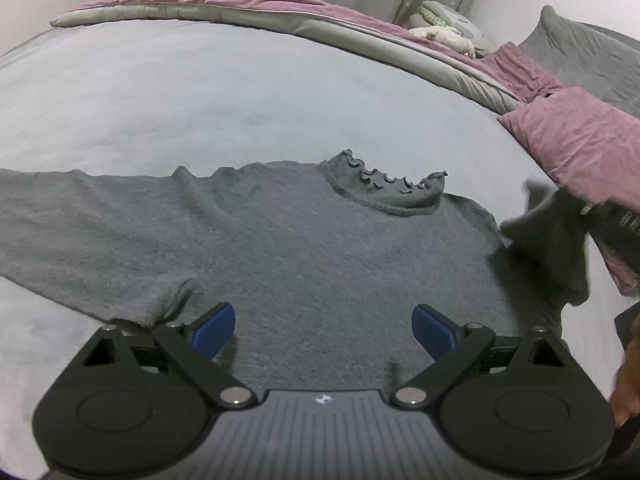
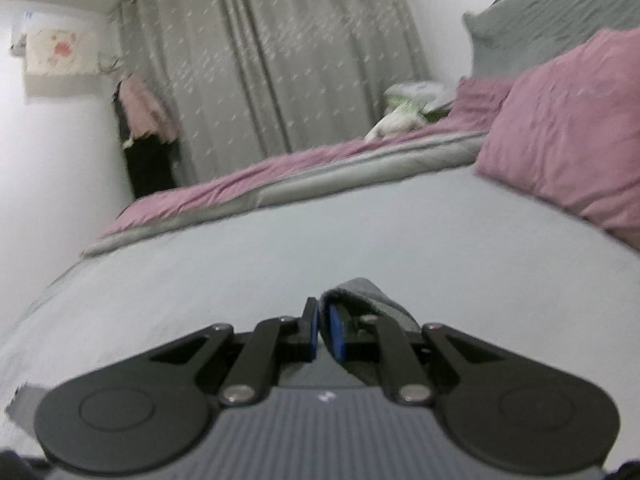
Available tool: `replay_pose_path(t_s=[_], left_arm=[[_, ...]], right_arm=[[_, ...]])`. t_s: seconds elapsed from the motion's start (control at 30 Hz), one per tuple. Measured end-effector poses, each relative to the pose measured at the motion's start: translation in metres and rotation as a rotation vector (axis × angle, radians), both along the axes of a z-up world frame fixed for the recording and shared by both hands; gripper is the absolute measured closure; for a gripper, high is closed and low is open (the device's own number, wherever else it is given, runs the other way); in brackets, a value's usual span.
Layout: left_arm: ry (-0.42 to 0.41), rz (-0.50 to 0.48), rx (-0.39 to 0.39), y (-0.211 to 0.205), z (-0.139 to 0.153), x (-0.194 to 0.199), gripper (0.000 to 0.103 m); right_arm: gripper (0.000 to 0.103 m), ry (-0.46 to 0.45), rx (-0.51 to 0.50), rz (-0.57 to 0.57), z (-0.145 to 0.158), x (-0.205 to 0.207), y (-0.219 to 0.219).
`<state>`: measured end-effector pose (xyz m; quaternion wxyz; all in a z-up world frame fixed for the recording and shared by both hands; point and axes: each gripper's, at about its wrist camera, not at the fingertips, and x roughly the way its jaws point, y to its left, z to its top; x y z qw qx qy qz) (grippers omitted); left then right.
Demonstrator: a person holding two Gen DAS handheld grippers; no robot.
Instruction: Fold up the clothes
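Right tongs (image 2: 320, 330) pinch the grey sweater's (image 1: 304, 248) sleeve (image 2: 370, 300), lifted off the bed (image 2: 280, 248); left tongs (image 1: 324, 330) gape wide above its hem. We judge the sleeve-fold underway: next, carry it across the body.

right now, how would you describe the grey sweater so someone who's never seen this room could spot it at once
Start at the bed with its pale sheet, edged by a pink and grey duvet along the far side. The grey sweater lies spread flat on the sheet, one sleeve stretched out sideways. Its ruffled collar and dark knit set it apart from the smooth pink pillow beside it.
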<state>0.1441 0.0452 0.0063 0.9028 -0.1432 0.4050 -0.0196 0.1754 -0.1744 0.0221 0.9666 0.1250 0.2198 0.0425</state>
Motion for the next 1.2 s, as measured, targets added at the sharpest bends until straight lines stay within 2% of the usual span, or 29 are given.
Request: replay_pose_path(t_s=[0.33, 0.47, 0.57, 0.63, 0.7, 0.73, 0.87, 1.07, 1.2], left_arm=[[0.007, -0.012, 0.007, -0.002, -0.003, 0.001, 0.007], [0.015, -0.014, 0.006, -0.003, -0.004, 0.002, 0.007], [0.018, -0.016, 0.004, -0.002, -0.005, 0.001, 0.007], [0.016, -0.017, 0.004, -0.002, -0.004, 0.001, 0.007], [0.015, -0.015, 0.002, -0.001, -0.004, 0.001, 0.007], [0.015, -0.014, 0.001, 0.000, -0.004, 0.000, 0.007], [0.012, -0.011, 0.004, 0.000, -0.004, 0.001, 0.007], [0.006, -0.001, 0.008, 0.003, -0.005, 0.002, 0.007], [-0.073, -0.047, 0.050, 0.000, -0.002, 0.010, 0.007]], right_arm=[[0.095, 0.200, 0.022, 0.072, -0.070, -0.004, 0.041], [0.095, 0.227, 0.047, 0.071, -0.086, -0.006, 0.038], [0.094, 0.244, 0.058, 0.075, -0.086, -0.007, 0.035], [0.089, 0.269, 0.067, 0.090, -0.079, -0.006, 0.032], [0.071, 0.293, 0.077, 0.108, -0.072, -0.007, 0.029], [0.069, 0.306, 0.075, 0.114, -0.067, -0.009, 0.028], [0.069, 0.350, 0.054, 0.140, -0.049, -0.021, 0.022], [0.069, 0.319, 0.053, 0.161, -0.024, -0.026, 0.018], [0.069, 0.305, 0.051, 0.189, -0.022, -0.007, 0.026]])
